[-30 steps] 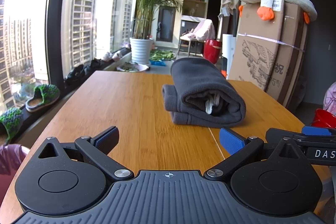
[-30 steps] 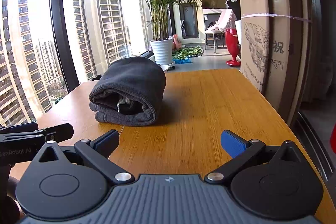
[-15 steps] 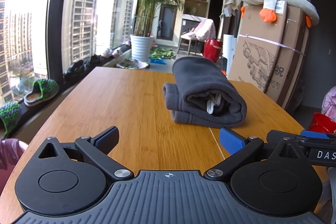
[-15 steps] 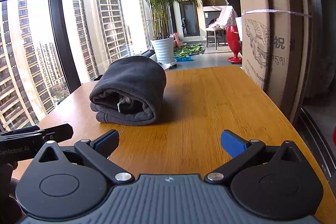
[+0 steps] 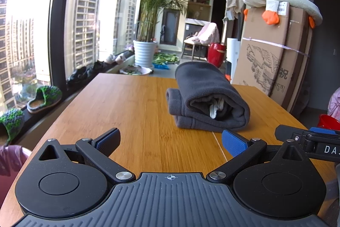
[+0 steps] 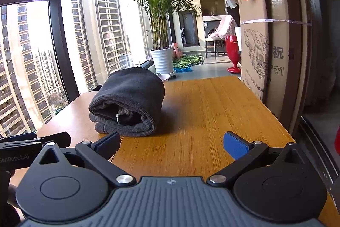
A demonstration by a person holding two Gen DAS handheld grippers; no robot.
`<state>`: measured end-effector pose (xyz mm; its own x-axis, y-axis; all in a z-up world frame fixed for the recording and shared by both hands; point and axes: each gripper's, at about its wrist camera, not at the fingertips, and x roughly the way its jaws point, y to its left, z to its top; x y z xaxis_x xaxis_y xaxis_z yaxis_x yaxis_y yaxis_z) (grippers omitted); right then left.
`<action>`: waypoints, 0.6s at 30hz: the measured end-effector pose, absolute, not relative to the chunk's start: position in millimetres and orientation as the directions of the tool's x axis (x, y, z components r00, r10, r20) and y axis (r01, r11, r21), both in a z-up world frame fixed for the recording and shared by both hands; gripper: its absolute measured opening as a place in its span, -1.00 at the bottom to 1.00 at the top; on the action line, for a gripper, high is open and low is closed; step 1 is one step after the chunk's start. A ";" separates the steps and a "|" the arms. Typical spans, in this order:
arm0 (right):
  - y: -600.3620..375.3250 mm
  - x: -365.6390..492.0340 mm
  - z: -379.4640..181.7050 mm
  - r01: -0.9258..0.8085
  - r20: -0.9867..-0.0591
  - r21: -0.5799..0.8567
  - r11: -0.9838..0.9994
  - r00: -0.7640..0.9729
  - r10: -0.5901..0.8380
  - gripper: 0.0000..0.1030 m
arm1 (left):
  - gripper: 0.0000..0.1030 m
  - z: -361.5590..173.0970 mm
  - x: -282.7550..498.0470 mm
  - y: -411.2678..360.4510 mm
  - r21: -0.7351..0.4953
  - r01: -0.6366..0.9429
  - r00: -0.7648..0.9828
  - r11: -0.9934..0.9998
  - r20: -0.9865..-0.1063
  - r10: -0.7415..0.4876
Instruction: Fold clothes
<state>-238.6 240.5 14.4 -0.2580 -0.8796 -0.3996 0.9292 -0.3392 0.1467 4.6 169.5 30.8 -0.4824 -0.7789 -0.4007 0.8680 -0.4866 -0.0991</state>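
A dark grey garment (image 5: pixel 207 97) lies folded into a thick bundle on the wooden table (image 5: pixel 127 103), with a bit of white fabric showing in its open end. It also shows in the right wrist view (image 6: pixel 129 99). My left gripper (image 5: pixel 170 140) is open and empty, held above the table short of the bundle. My right gripper (image 6: pixel 172 142) is open and empty, with the bundle ahead and to its left. Each gripper's body shows at the edge of the other's view.
A tall cardboard box (image 6: pixel 274 39) with a plush toy on top stands against the table's right side. A large window (image 5: pixel 31 24) runs along the left, with slippers (image 5: pixel 44 97) on its sill. A potted palm (image 5: pixel 146 50) stands beyond the table.
Both grippers have drifted slightly; the bundle sits a little nearer and more central in each view. The garment has not moved and both grippers stay open.
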 end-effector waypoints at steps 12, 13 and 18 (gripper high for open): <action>239.3 -237.0 15.6 0.932 -0.396 0.134 -0.336 -0.261 -0.881 1.00 | 1.00 34.2 3.0 175.2 -0.053 0.873 -0.469 -0.485 -0.365 -0.805; 239.0 -237.1 16.0 0.933 -0.396 0.133 -0.336 -0.260 -0.881 1.00 | 1.00 34.1 3.1 174.9 -0.054 0.873 -0.469 -0.485 -0.365 -0.804; 238.0 -237.9 17.4 0.934 -0.398 0.131 -0.332 -0.258 -0.881 1.00 | 1.00 33.8 3.6 173.4 -0.058 0.873 -0.469 -0.483 -0.366 -0.804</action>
